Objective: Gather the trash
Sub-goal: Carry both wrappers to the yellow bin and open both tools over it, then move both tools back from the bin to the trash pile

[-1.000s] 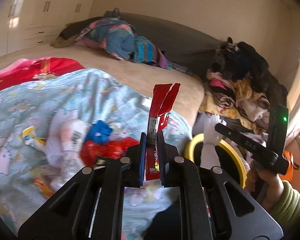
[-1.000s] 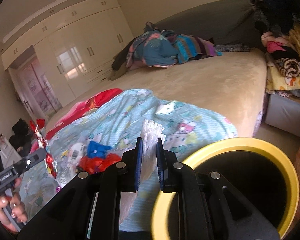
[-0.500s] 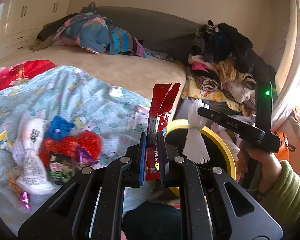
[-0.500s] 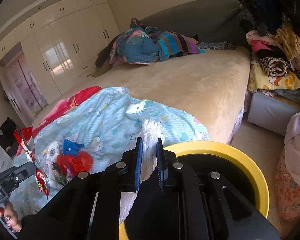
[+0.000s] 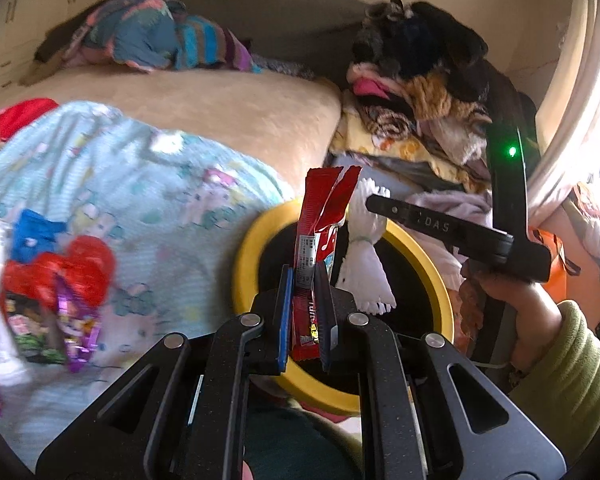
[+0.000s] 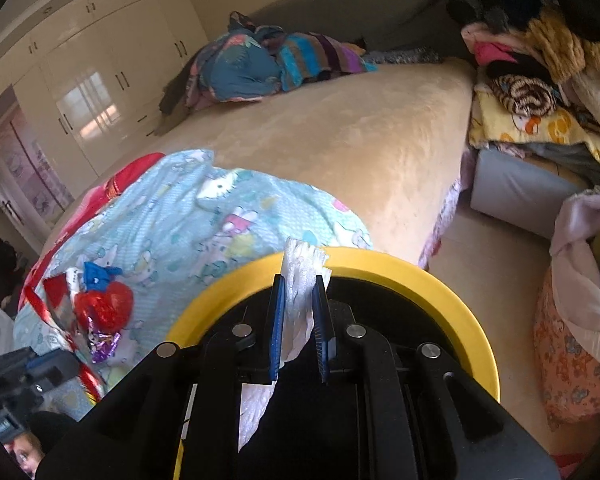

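Note:
My left gripper (image 5: pixel 303 280) is shut on a long red snack wrapper (image 5: pixel 320 232), held upright over the near rim of a yellow-rimmed black bin (image 5: pixel 244 264). My right gripper (image 6: pixel 298 292) is shut on a white crumpled plastic wrapper (image 6: pixel 300 276), held over the same bin (image 6: pixel 420 280). In the left wrist view the right gripper (image 5: pixel 374 204) shows with the white wrapper (image 5: pixel 366 276) hanging above the bin's opening. More trash (image 5: pixel 56 276) lies in a pile on the light-blue blanket (image 5: pixel 160 200); it also shows in the right wrist view (image 6: pixel 100 304).
The bin stands on the floor against the beige bed (image 6: pixel 360 128). A heap of clothes (image 5: pixel 420 92) is piled to the right, bundled bedding (image 6: pixel 268 64) lies at the bed's far end, and white wardrobes (image 6: pixel 100 80) line the left wall.
Both grippers have moved right, away from the trash pile, and now sit over the yellow bin. Each keeps hold of its wrapper.

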Motion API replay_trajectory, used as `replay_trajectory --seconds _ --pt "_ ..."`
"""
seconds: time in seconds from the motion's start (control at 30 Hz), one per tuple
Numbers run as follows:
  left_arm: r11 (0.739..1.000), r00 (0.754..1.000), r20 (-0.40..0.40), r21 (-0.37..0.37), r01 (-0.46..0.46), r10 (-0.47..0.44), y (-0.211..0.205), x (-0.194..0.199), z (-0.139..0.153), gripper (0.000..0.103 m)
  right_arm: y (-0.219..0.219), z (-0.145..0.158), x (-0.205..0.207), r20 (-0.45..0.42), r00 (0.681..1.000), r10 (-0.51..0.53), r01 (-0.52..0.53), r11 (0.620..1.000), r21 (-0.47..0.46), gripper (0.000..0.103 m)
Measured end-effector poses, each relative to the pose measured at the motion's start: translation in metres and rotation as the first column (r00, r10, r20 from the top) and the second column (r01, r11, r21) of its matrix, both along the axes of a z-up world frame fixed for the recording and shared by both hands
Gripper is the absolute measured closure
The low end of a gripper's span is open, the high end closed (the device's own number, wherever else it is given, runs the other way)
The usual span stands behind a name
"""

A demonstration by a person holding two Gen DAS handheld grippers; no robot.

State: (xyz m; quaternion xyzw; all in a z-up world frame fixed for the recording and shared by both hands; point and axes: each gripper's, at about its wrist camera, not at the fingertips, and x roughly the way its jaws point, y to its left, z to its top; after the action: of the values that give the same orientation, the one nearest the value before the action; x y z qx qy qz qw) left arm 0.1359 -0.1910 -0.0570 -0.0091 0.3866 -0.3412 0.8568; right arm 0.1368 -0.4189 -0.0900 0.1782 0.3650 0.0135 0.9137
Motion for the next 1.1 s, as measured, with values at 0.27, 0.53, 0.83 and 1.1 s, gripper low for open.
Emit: replay_trajectory --seconds 0.27,0.53,0.83,1.1 --pt "0.999 0.997 -0.066 0.010 0.033 -0.032 -0.032 0.008 -0.035 0.094 -0.023 -0.014 -0.006 -0.041 0.998 -0.039 0.043 0.994 0.099 0.075" --pt "1.000 0.999 -0.042 -0.019 0.024 -0.025 -0.022 0.006 -0.041 0.059 -0.023 -0.009 -0.006 -0.033 0.998 -0.057 0.059 0.994 0.094 0.049" --pt "0.998 0.998 0.039 -0.045 -0.039 0.041 -0.003 0.002 -0.024 0.028 -0.010 0.007 -0.008 0.032 0.997 -0.077 0.074 0.995 0.068 0.035" --pt "0.986 0.981 0.111 -0.074 -0.152 0.160 0.030 -0.004 -0.003 0.013 0.009 0.026 -0.014 0.105 0.992 -0.065 0.060 0.997 0.048 0.031"
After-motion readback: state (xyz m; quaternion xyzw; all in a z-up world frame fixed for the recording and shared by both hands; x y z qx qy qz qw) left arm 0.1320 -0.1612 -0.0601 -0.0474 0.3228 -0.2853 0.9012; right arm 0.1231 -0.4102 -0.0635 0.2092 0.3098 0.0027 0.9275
